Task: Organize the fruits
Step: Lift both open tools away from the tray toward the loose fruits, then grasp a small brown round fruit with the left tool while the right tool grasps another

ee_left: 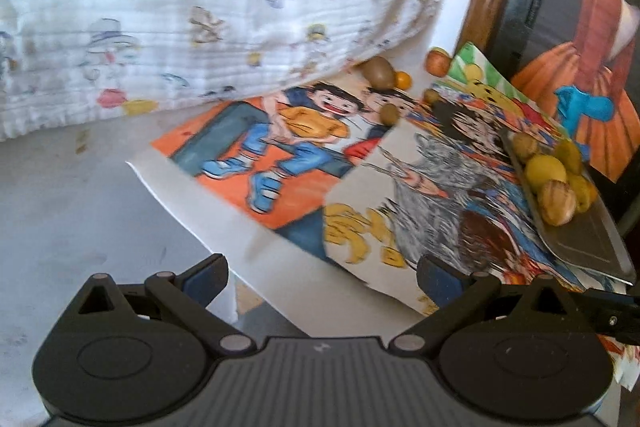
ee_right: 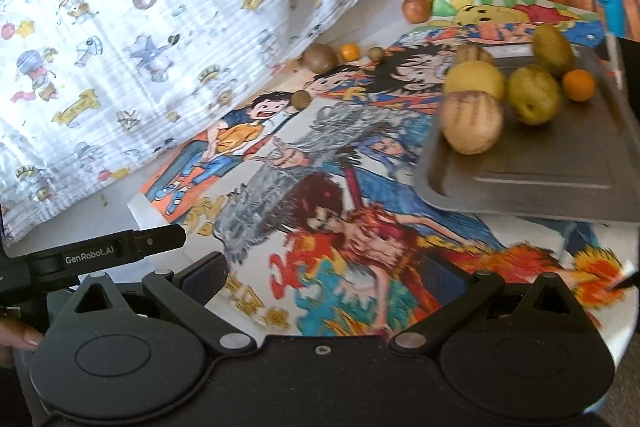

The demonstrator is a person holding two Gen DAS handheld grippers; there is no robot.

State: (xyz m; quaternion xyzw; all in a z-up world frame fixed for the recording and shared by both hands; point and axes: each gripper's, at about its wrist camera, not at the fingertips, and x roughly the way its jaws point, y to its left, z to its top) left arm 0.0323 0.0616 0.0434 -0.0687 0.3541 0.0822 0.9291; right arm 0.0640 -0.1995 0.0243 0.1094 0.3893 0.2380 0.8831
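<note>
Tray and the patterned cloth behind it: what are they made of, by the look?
Tray: looks like metal, dull grey with a brushed, faintly reflective sheen, pressed rim and a stamped rectangular step in the floor. Could be steel or aluminium; I cannot tell which.

Cloth: looks like soft woven cotton, matte white with printed cartoon figures; fine ribbed lines and loose draping folds suggest a thin gauze or quilted blanket.

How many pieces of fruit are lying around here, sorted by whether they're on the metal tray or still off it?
Counted in the right wrist view:
On the metal tray: 6 (pale striped fruit, a second one behind it, yellow fruit, two green fruits, small orange)
Off the tray: 5 (kiwi, small orange, two small brown fruits, reddish fruit)
Total: 11
</note>
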